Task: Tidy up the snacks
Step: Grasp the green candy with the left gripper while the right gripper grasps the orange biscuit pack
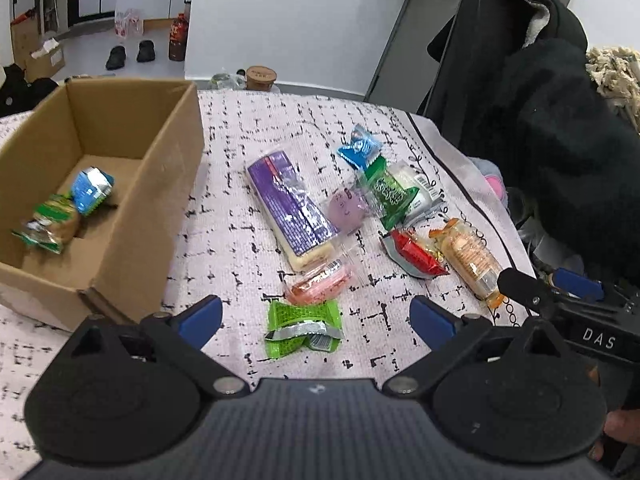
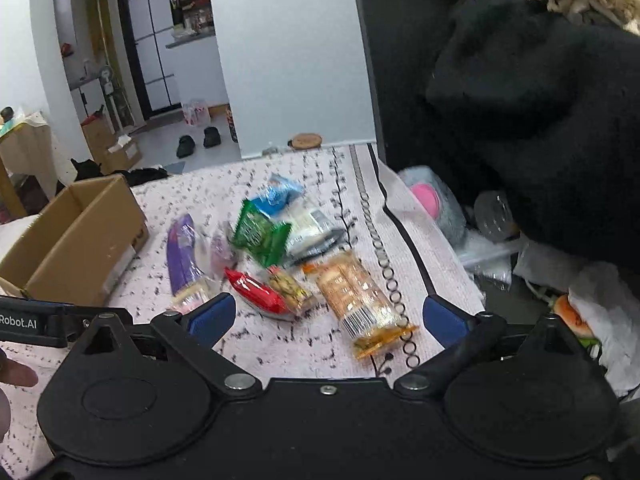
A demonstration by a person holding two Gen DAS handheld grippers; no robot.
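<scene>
At the left of the left wrist view I see the open cardboard box (image 1: 160,152) on the patterned cloth (image 1: 240,128) covering the desk. Two snacks lie inside it: a blue packet (image 1: 91,190) and, touching it, a green-wrapped cake (image 1: 52,222). Part of the box floor is hidden by its near wall, so I cannot rule out more.

On the cloth I count nine loose snacks in that view: a long purple pack (image 1: 290,208), a round purple sweet (image 1: 346,210), a blue wrapper (image 1: 360,145), a dark green packet (image 1: 386,192) overlapping a white packet (image 1: 416,186), a red packet (image 1: 416,254), an orange-ended biscuit pack (image 1: 470,260), a pink packet (image 1: 320,282) and a bright green wrapper (image 1: 304,328). Motion blur smears the labels and I cannot read any.

My left claw (image 1: 316,320) is released, its blue pads spread either side of the bright green wrapper without touching it. My right claw (image 2: 330,312) also stands wide and grips nothing; the biscuit pack (image 2: 360,300) and the red packet (image 2: 256,290) lie between its fingers. In the right wrist view the pink packet and bright green wrapper are hidden behind the claw body, and the box (image 2: 76,236) is cut off at the left edge, its inside unseen. A black garment (image 2: 520,100) fills the upper right.
</scene>
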